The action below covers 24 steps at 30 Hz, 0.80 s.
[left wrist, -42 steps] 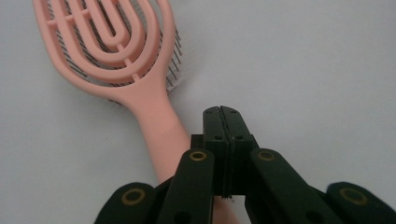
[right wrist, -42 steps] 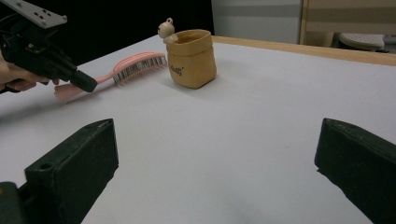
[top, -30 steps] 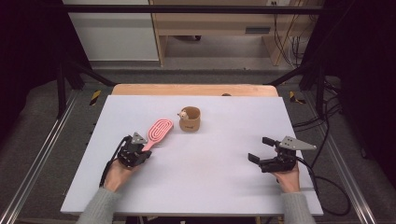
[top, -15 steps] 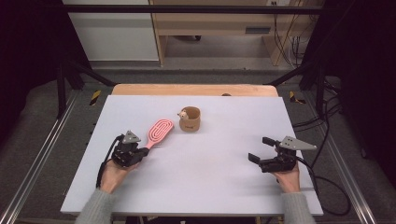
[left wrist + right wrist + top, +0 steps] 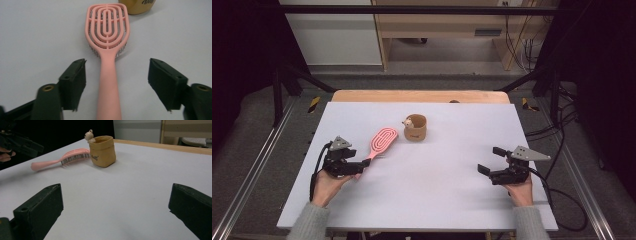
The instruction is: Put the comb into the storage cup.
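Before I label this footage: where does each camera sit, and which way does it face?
High view: above the near edge, looking forward and down at the table; forearms, both grippers.
Left gripper view: on the left gripper, along the brush; open jaws either side of the handle.
Right gripper view: on the right gripper, low across the table; open jaws.
All share brush and pouch.

In the left gripper view the pink brush runs off the bottom edge, so the end of its handle is cut away, and the tan pouch behind it is clipped by the top edge with just its base and part of some dark lettering left, too little to read. In the right gripper view the print on that pouch is too small to make out, and a hand at the left edge is cut off against the dark.
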Available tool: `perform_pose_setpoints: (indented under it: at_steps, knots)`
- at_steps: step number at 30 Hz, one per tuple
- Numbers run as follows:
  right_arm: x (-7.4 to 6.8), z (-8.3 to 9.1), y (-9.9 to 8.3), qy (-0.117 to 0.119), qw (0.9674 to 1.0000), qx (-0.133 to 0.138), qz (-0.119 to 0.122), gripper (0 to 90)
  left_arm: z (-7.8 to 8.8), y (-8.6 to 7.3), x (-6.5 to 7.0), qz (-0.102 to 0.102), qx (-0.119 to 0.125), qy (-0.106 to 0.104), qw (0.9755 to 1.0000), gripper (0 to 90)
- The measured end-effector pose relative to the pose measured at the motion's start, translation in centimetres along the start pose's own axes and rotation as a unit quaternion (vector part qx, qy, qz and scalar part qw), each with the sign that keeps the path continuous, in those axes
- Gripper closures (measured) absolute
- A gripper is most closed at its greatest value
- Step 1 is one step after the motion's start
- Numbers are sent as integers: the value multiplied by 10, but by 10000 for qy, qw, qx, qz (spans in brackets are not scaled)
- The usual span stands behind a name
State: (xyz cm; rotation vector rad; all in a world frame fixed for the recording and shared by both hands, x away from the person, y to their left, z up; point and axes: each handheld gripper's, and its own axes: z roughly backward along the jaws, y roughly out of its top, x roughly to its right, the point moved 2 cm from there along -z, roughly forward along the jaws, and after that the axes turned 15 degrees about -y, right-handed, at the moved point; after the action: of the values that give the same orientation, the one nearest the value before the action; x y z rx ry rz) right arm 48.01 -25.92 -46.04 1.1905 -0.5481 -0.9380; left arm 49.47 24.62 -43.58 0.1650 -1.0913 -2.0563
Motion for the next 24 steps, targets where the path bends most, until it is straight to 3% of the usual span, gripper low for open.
perform_pose_setpoints:
  at_steps: [2, 3, 6, 14, 24]
  knots:
    - [0, 0, 0, -2, 10000, 2, 2, 2, 1, 1, 0, 21, -3, 47, 10000, 211]
    - [0, 0, 0, -1, 10000, 3, 3, 1, 2, 1, 0, 42, -8, 39, 10000, 138]
    - [0, 0, 0, -1, 10000, 0, 2, 1, 3, 2, 0, 16, -16, 59, 10000, 61]
    - [0, 0, 0, -3, 10000, 8, -1, 2, 12, 9, 4, -114, 127, 76, 9998, 7]
    - [0, 0, 0, -9, 10000, 3, 6, 2, 13, 15, 7, -258, 74, 82, 9996, 0]
